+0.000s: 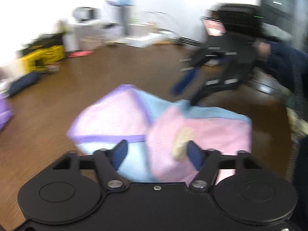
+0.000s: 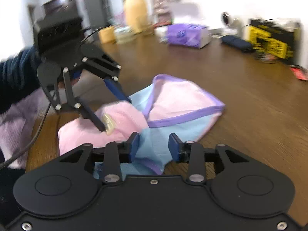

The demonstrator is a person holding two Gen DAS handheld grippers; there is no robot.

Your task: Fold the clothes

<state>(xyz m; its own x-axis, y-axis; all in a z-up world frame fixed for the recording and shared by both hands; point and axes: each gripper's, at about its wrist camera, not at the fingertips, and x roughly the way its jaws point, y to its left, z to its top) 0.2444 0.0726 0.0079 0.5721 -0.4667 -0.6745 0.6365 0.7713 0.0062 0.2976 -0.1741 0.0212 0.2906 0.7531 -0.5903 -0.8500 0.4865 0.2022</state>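
**Both grippers spread over the pastel garment**

Nearest, the right gripper point(image 2: 154, 147) hovers over the garment's point(image 2: 173, 115) blue front edge, fingers spread, pinching nothing. The pink, blue and purple-trimmed garment lies crumpled on the wooden table point(image 2: 250, 105). The left gripper point(image 2: 117, 115) reaches over the garment's pink part, fingers spread, one tip beside a yellowish patch point(image 2: 107, 124). Beyond the garment sit a purple package point(image 2: 184, 34) and a yellow-black box point(image 2: 269, 42).
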